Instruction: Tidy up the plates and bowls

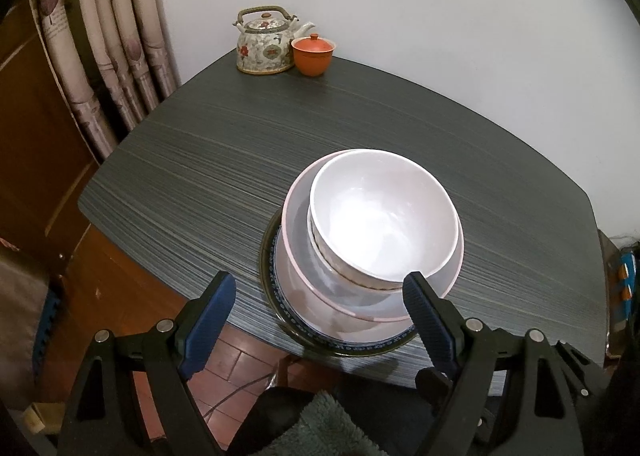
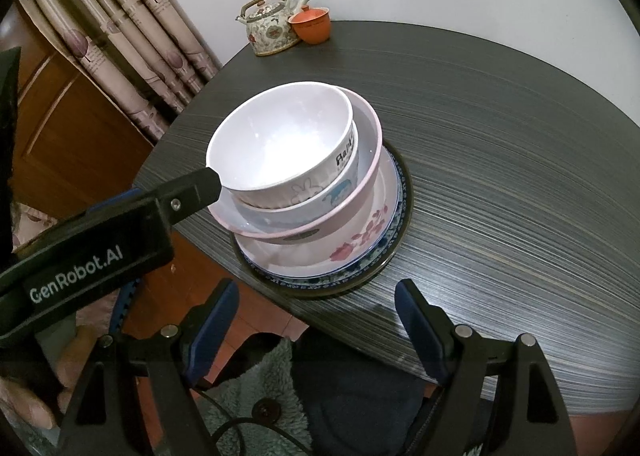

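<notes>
left wrist: left gripper (image 1: pixel 320 296) spread wide, gripping nothing, right finger by the rim of the white melamine bowl (image 1: pixel 384 216) topping the nested stack near the dark striped table (image 1: pixel 200 160) edge | right wrist: right gripper (image 2: pixel 316 306) wide, empty, near the stack | step: looks all stacked; next probably just back off gently

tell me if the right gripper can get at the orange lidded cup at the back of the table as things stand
Probably yes. The right gripper is open and empty, and bare table runs from it to the orange lidded cup. The dish stack sits left of that line; only the teapot crowds the cup's left side.
</notes>
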A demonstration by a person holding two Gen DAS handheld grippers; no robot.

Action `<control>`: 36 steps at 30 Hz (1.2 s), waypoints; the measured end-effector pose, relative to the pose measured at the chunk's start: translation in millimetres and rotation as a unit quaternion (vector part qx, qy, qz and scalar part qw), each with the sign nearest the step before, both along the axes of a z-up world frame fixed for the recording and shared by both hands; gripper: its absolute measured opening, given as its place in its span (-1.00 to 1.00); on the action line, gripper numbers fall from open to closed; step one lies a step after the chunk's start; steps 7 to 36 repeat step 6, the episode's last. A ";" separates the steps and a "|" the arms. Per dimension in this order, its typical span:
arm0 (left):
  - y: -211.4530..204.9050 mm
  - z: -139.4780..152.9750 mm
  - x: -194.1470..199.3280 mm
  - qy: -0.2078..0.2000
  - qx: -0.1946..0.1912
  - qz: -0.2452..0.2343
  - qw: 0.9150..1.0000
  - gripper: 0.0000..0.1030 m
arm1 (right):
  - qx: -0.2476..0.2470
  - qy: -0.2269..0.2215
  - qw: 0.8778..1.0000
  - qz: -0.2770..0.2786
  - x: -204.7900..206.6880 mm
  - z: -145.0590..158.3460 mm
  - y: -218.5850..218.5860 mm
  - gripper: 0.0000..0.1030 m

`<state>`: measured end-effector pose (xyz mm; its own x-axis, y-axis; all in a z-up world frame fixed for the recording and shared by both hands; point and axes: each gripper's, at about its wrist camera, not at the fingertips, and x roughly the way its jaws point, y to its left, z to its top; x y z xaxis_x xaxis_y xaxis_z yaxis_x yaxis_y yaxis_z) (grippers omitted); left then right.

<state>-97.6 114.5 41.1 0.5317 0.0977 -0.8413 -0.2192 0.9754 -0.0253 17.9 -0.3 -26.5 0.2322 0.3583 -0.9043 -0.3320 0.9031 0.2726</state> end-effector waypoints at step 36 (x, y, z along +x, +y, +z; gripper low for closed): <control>-1.6 0.5 -0.2 -0.003 0.004 -0.001 1.000 0.61 | -0.001 -0.003 1.000 -0.002 1.3 -0.1 0.1 0.60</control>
